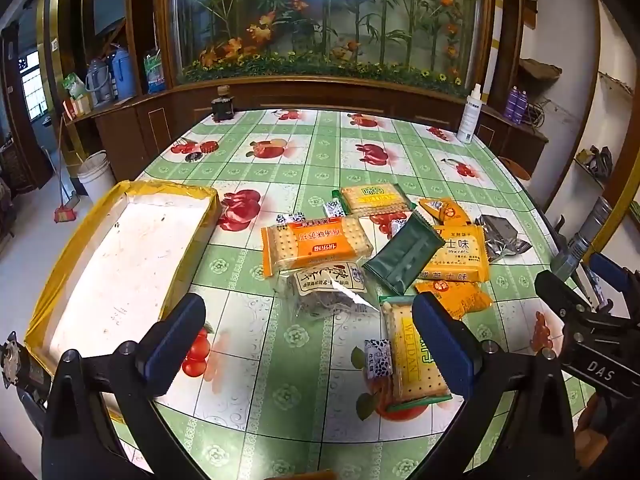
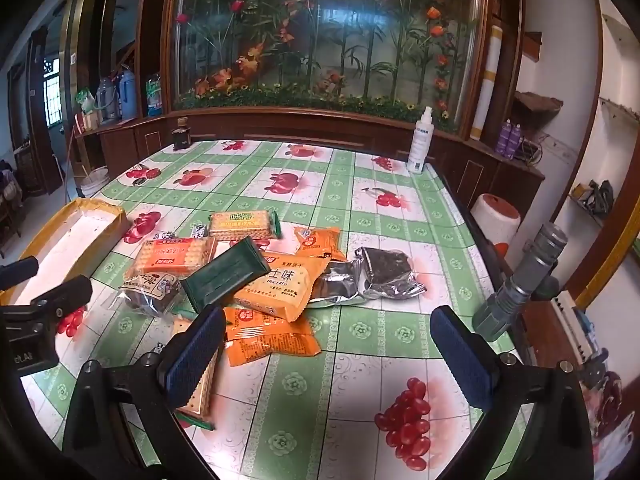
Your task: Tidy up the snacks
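Currently the shallow cardboard tray wrapped in yellow tape lies at the left edge of the counter, empty, with its long axis running away from the viewer. The left claw hovers just right of it with its blue-padded jaws spread wide and nothing between them. Nearest to this claw is the yellow cracker pack with green ends, lying just inside the right finger, its long axis pointing away from the claw, roughly parallel to the fingers; a small black-and-white wrapped candy touches its left side. The left claw is probably the nearer one for this pack, and the tray lies to its left.

Farther on, the snack heap holds a clear bag of dark preserved fruit, an orange cracker pack, a second yellow cracker pack, a dark green foil packet tilted over an orange biscuit pack, two smaller orange pouches, and two silver foil packs. About four small candies show in all.

At the right, the right claw hangs over bare cloth, jaws likewise wide and empty, the heap ahead and to its left.
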